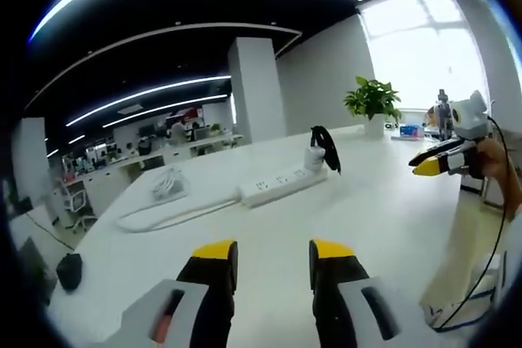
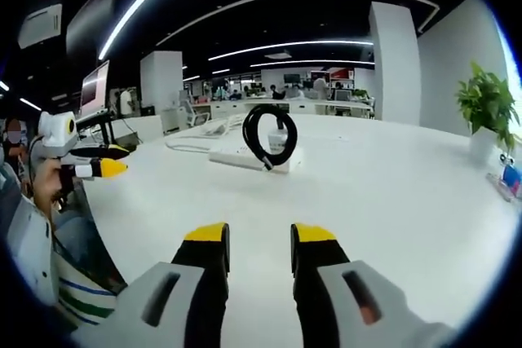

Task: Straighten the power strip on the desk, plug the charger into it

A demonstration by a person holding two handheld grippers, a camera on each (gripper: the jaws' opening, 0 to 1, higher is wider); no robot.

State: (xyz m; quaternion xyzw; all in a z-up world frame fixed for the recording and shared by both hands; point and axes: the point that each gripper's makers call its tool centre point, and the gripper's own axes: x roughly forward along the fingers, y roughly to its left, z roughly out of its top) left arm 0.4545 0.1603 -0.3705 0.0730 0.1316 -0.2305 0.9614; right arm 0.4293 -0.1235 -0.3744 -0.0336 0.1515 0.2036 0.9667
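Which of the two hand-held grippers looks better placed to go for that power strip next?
Probably the left hand-held gripper: open, and the strip lies side-on before it. The right faces the charger end, so it looks less handy.

Charger [image 1: 316, 155] on power strip [image 1: 283, 184]

Potted plant [image 1: 373, 102] on white desk [image 1: 383, 218]
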